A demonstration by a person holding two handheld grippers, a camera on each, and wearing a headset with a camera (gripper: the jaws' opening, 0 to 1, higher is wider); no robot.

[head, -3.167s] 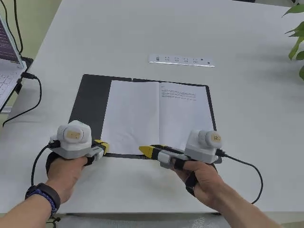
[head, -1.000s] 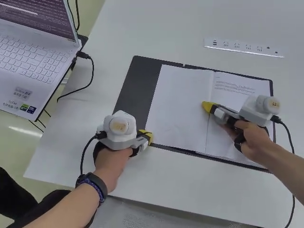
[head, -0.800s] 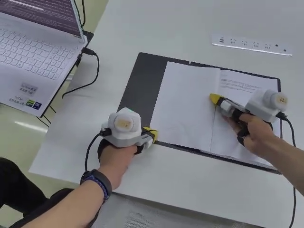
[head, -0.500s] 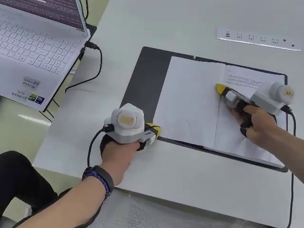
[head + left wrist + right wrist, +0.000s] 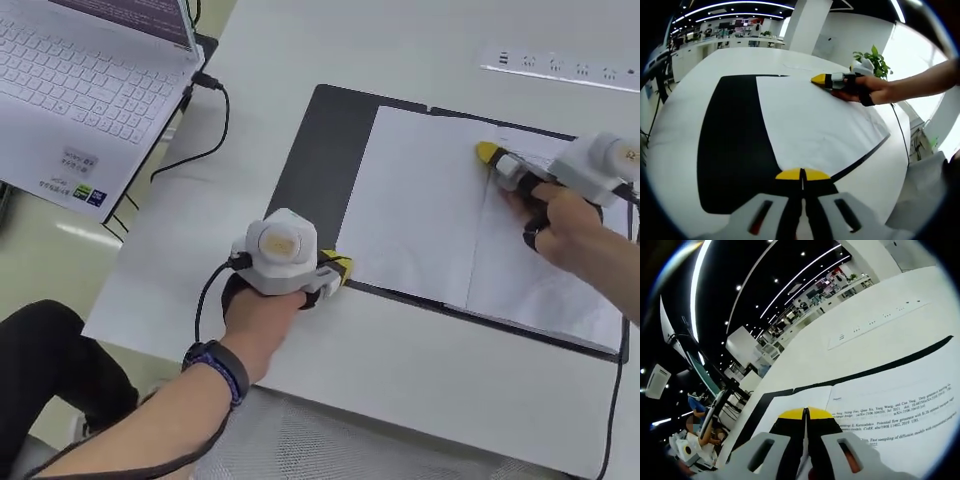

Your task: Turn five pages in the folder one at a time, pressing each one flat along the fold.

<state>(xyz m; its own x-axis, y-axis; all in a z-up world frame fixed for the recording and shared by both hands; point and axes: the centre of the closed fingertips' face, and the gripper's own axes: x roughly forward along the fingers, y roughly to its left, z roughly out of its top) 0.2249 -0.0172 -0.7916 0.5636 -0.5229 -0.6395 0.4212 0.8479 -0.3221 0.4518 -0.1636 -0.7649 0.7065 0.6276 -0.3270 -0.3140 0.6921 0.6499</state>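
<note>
Where: black open folder (image 5: 318, 160), flat on white table (image 5: 400, 380).
Right claw (image 5: 487, 152): clenched empty, tip atop paper fold (image 5: 478, 250).
Left claw (image 5: 342, 268): clenched empty, beside folder's edge.
Pressing: I'd bear down evenly.

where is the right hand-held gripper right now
In the head view the right hand-held gripper is at the upper right, its shut yellow tips at the fold near the top of the open folder, just below the power strip.
</note>
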